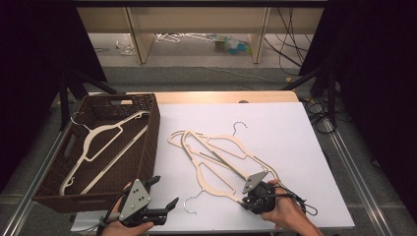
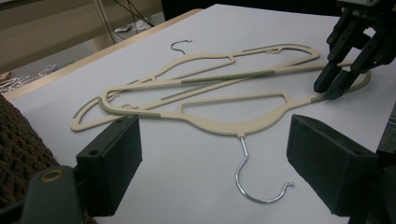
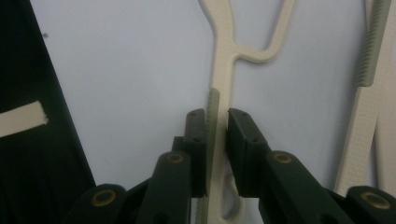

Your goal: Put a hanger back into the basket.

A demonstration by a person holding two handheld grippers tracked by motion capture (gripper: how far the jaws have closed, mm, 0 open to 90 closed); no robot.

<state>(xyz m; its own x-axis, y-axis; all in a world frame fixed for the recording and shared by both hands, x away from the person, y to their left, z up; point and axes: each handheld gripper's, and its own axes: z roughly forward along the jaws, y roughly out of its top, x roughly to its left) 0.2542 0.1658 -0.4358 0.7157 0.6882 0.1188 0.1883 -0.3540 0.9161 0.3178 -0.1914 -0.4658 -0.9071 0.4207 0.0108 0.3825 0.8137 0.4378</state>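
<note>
The near hanger (image 1: 216,169) is clamped at its end by the right tool (image 1: 248,196), its length running toward the basket (image 1: 147,147); the left tool (image 1: 164,194) is held wide.

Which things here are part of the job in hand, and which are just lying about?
Part of the job:
- right gripper, fingers shut on the near hanger
- second hanger lying crossed with it on the white table
- brown basket with a hanger inside
- left gripper, open and waiting

Lying about:
- clutter on the floor under the far shelf
- cables by the stands
</note>
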